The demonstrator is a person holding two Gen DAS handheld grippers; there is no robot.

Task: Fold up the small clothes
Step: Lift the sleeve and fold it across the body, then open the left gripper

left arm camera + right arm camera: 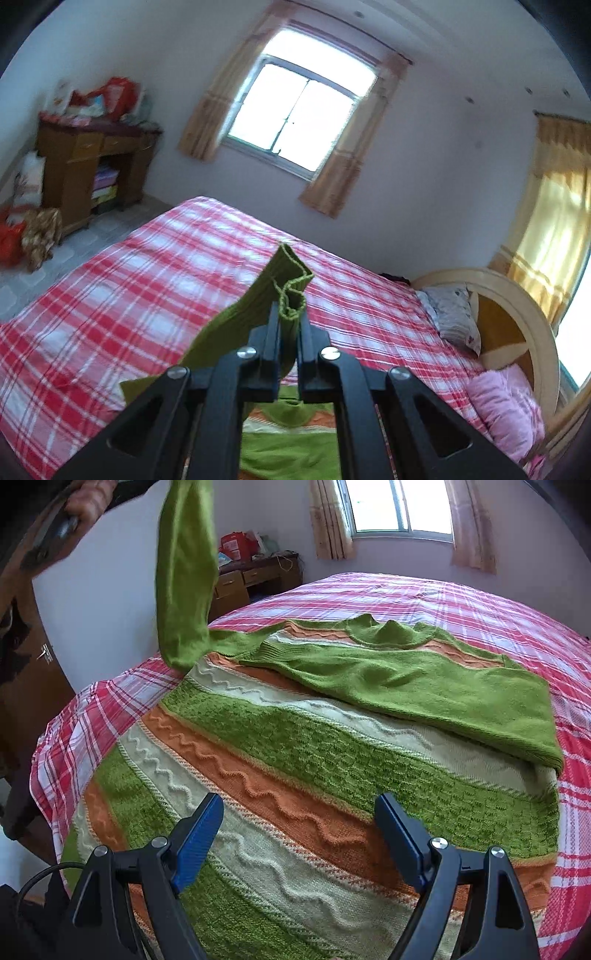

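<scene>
A knitted sweater [295, 760] with green, orange and cream stripes lies on the red plaid bed [480, 602]. Its right green sleeve [424, 686] is folded across the chest. My left gripper [288, 314] is shut on the ribbed cuff [290, 275] of the left green sleeve and holds it high; the lifted sleeve [184, 576] hangs from the upper left of the right wrist view. My right gripper [299, 812] is open and empty, hovering over the sweater's lower body.
A wooden desk [85, 166] piled with bags stands by the far wall under a curtained window [295, 110]. Pillows [454, 317] and a rounded headboard [517, 314] are at the bed's right end. A wooden door [22, 657] is on the left.
</scene>
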